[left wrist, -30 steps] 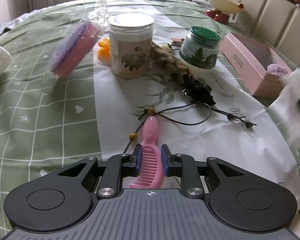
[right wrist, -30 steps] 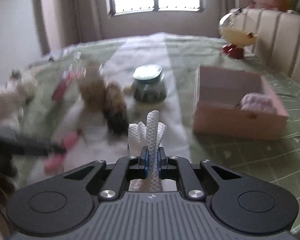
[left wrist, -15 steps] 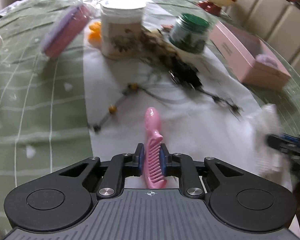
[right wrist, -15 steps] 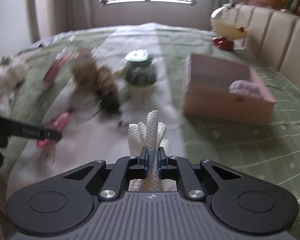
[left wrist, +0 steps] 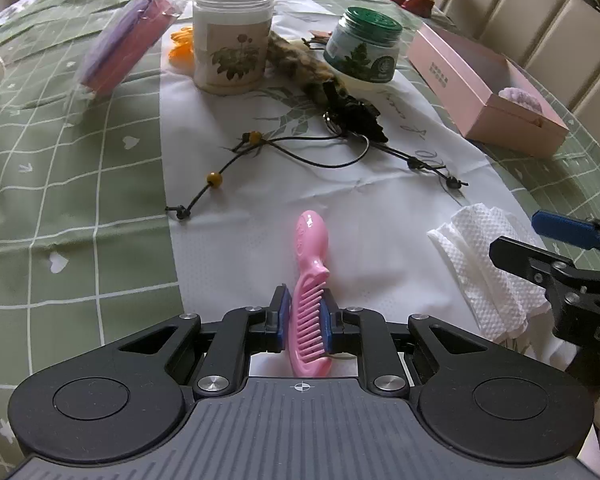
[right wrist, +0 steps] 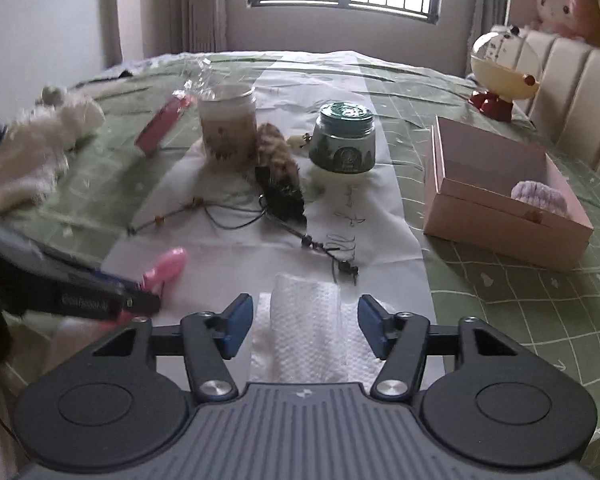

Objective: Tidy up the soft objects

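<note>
In the left wrist view, the left gripper [left wrist: 305, 314] was closed on the toothed end of a pink comb [left wrist: 309, 276], its blue pads pressing the teeth from both sides. The comb's long axis ran along the gripper's own line, handle pointing to 12 o'clock over the white cloth [left wrist: 260, 184]. At about 3 o'clock lay the folded white towel [left wrist: 486, 264], its length running from 11 to 5 o'clock, with the right gripper [left wrist: 540, 248] coming in over its far side. The pink box [left wrist: 484, 92], a pale fuzzy item already inside it, sat at 2 o'clock, well apart.

In the right wrist view, the right gripper [right wrist: 305, 326] had its jaws opening; the white towel [right wrist: 306, 332] lay between the pads, neither of which touched it, long axis toward 12 o'clock and resting on the table. The pink box [right wrist: 500, 216] stood at 2 o'clock, nearer this hand than the left. The comb [right wrist: 166, 266] and left gripper [right wrist: 140, 300] were at 9 to 10 o'clock. Judging by this, the right hand had the shorter reach to the box.
</note>
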`<move>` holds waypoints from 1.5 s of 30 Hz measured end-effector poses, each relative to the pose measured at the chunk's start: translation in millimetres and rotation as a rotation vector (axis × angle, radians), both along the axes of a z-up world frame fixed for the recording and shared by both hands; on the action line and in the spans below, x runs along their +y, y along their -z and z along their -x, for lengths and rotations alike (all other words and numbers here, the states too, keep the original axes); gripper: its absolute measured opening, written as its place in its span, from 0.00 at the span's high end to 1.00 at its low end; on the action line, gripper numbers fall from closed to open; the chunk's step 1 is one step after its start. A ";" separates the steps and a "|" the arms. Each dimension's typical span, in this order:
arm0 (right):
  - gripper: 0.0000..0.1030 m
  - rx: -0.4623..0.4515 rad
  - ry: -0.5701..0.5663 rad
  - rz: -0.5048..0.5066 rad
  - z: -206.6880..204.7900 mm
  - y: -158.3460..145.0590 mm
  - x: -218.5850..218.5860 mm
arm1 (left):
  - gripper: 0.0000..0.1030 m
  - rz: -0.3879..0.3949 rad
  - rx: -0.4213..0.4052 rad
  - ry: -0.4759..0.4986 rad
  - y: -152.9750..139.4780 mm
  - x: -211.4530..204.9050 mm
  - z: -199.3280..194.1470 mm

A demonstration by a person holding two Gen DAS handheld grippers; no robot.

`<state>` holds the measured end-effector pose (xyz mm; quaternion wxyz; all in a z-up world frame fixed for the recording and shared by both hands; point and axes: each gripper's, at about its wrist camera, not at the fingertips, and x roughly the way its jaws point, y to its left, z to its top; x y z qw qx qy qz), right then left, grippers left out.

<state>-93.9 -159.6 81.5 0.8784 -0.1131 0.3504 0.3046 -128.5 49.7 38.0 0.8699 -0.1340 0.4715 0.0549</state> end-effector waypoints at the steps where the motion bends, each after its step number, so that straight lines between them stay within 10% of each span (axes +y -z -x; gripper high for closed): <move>1: 0.41 0.013 0.010 0.004 -3.1 1.4 -0.7 | 0.82 0.001 0.000 -0.002 0.0 -0.1 0.2; 8: 0.41 0.102 0.032 0.082 -11.1 30.7 3.5 | 0.81 0.048 0.000 -0.075 1.5 3.5 1.0; 20: 0.36 -0.045 0.006 -0.001 -1.2 0.7 -16.1 | 0.81 0.065 -0.016 -0.048 5.6 7.3 3.6; 28: 0.36 0.312 0.188 -0.181 -45.7 31.5 -59.5 | 0.81 0.064 -0.035 -0.050 7.0 6.0 6.0; 34: 0.36 0.260 0.017 -0.101 -23.2 29.4 -19.5 | 0.81 0.083 -0.039 -0.068 7.3 8.6 7.4; 41: 0.36 -0.024 -0.096 0.155 17.8 35.8 24.9 | 0.81 0.079 -0.040 -0.065 7.4 8.8 6.6; 45: 0.71 0.013 -0.115 0.133 16.0 30.7 20.8 | 0.81 0.053 -0.033 -0.053 5.0 5.1 5.4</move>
